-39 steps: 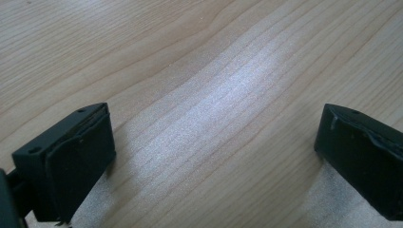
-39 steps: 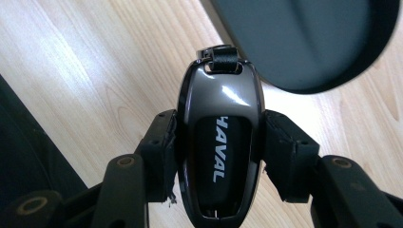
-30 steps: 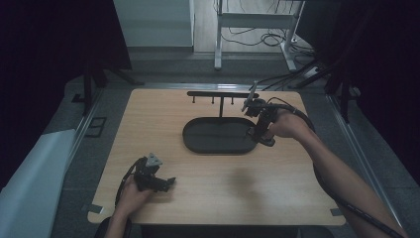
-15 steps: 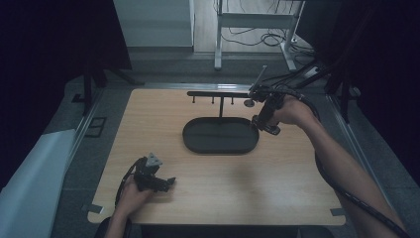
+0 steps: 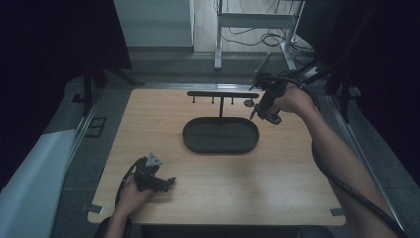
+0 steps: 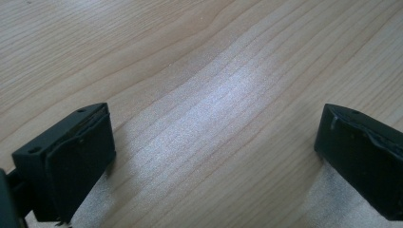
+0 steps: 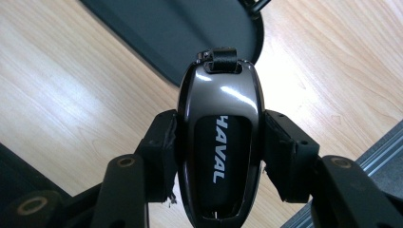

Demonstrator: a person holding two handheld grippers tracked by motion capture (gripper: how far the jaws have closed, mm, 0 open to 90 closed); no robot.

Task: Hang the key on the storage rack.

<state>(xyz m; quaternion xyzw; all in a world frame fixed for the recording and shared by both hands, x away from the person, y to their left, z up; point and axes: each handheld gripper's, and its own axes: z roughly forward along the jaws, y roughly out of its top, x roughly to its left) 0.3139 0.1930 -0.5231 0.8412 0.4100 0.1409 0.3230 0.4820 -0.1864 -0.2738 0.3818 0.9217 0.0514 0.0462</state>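
A glossy black car key fob (image 7: 221, 142) with white HAVAL lettering and a small loop at its top sits squeezed between the pads of my right gripper (image 7: 218, 159), which is shut on it. From above, the right gripper (image 5: 257, 115) hangs over the right end of a black oval tray (image 5: 208, 139), just below the right end of a black hook rack (image 5: 223, 93) that rises from the tray. My left gripper (image 5: 166, 182) lies on the table at the front left. Its jaws stand wide open over bare wood (image 6: 214, 152).
The wooden table (image 5: 297, 168) ends in a metal rail on the right, shown as a grey strip (image 7: 380, 142) in the right gripper view. Cables trail from both grippers. A white sheet (image 5: 29, 183) lies on the floor at the left.
My right hand has lifted with the key fob and moved from the tray's right end toward the far side, near the rack's right end. The left hand has stayed put.
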